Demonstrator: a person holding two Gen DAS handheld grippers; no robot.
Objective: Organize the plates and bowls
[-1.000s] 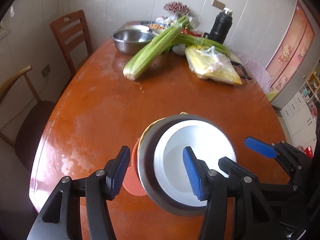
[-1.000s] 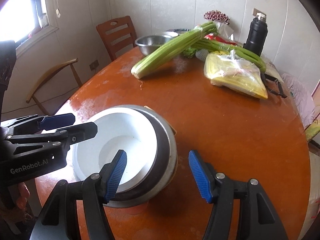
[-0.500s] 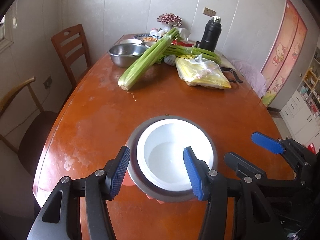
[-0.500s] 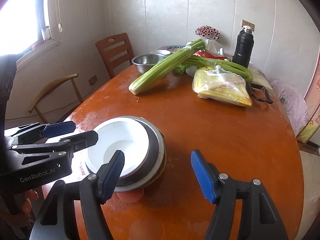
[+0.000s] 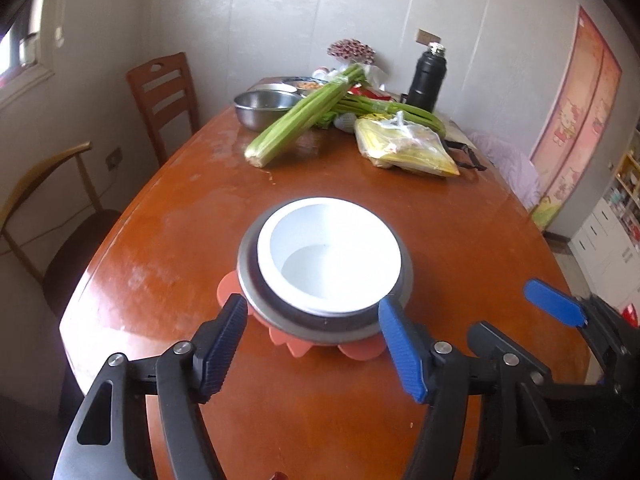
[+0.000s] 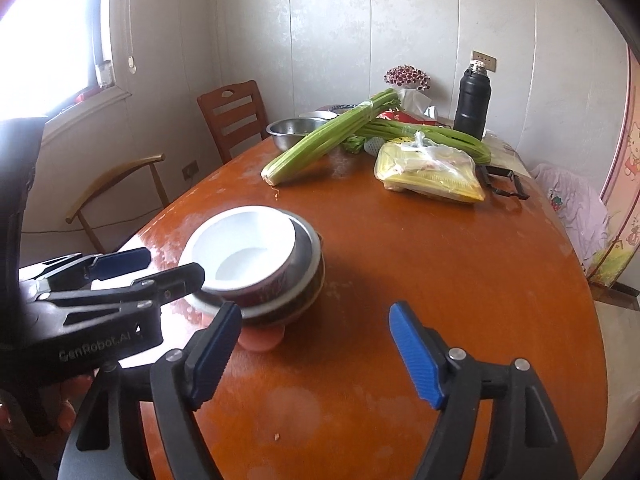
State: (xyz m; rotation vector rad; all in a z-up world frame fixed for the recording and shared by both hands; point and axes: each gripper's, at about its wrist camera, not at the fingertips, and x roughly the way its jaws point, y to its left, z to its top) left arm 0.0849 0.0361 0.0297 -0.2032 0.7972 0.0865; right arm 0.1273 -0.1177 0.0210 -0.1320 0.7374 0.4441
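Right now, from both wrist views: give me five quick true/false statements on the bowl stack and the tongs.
1. The white bowl sits nested on top of the stack. True.
2. The left tongs are shut on the stack. False: open, nothing between the pads.
3. The right tongs hold a plate. False: open and empty.
4. A salmon-pink flower-shaped plate lies under the stack. True.
5. The celery bunch lies inside the white bowl. False: on the brown wooden table.
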